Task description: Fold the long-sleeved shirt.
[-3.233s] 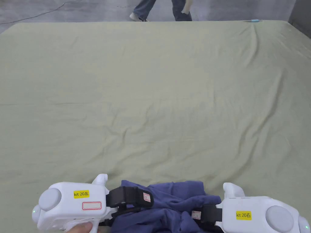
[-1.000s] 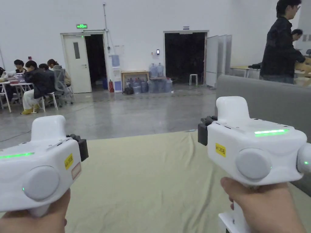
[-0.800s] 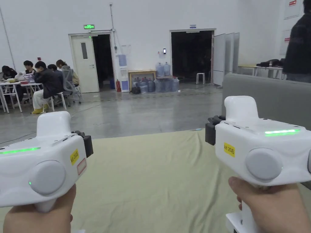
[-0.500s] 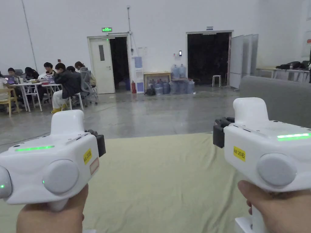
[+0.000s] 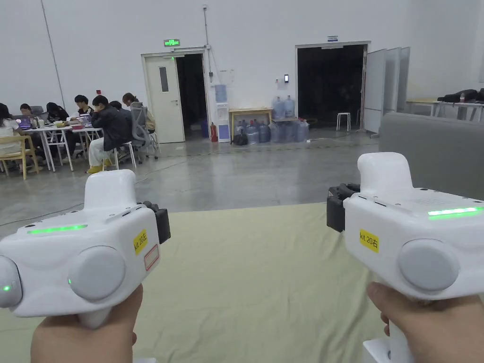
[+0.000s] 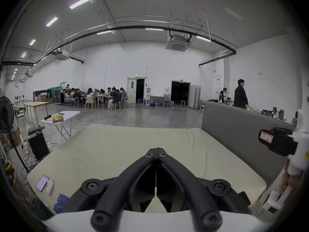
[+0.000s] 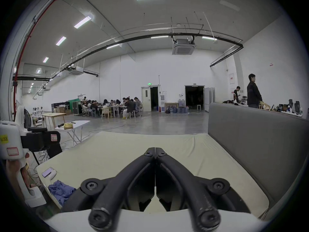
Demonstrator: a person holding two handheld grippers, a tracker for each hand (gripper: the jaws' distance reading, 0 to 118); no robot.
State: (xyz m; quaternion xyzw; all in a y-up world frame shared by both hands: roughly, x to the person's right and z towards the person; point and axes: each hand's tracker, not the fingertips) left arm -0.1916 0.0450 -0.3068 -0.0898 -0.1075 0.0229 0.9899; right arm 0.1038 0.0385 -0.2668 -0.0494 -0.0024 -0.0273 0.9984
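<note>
The blue long-sleeved shirt lies crumpled at the near left corner of the pale green sheet; it also shows in the left gripper view. Both grippers are held up side by side, level and pointing across the bed, well above and away from the shirt. The left gripper has its black jaws pressed together with nothing between them. The right gripper is likewise shut and empty. In the head view the left gripper and the right gripper each sit in a hand.
A grey padded wall runs along the bed's right side. A phone and a white object lie on the sheet beside the shirt. A folding table, a fan and cables stand left. People sit at far tables; one stands.
About three seconds ago both grippers were down at the blue shirt; now they are raised and empty. In the last second the head camera turned left, and the grippers barely moved.
</note>
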